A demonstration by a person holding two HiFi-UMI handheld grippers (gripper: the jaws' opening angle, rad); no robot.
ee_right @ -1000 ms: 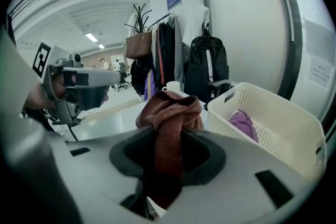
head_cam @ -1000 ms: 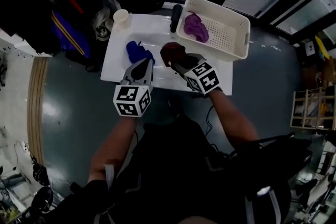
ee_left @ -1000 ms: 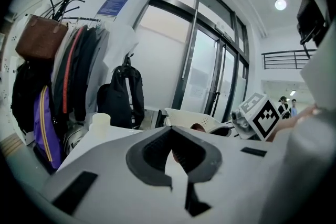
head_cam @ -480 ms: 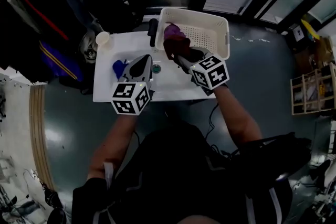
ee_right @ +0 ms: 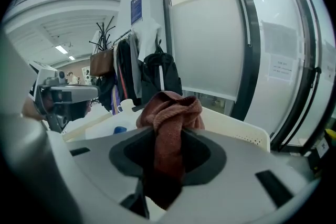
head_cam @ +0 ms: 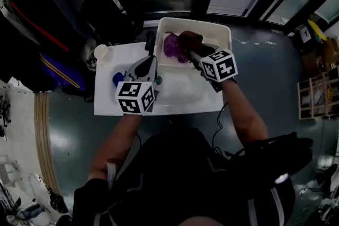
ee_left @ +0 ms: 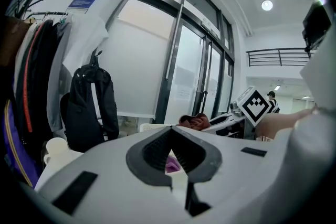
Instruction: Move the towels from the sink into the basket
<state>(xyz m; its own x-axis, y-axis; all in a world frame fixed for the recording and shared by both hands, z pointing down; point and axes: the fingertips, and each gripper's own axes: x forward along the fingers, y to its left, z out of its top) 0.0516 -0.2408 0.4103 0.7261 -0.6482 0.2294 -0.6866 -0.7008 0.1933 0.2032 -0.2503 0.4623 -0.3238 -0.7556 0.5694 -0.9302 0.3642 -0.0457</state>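
Note:
My right gripper is shut on a dark red towel and holds it over the white basket. In the right gripper view the red towel bunches up between the jaws, with the basket's rim behind it. A purple towel lies in the basket's left half. A blue towel lies in the white sink, partly hidden by my left gripper. That gripper hovers over the sink's left part, shut and empty.
A pale cup stands on the sink's far left corner and a black faucet rises beside the basket. Coats and a black backpack hang at the left. Glass doors stand behind the basket. Grey floor surrounds the sink.
My right gripper has carried the red towel from the sink's middle away and right, to above the basket. The left gripper has stayed over the sink near the blue towel.

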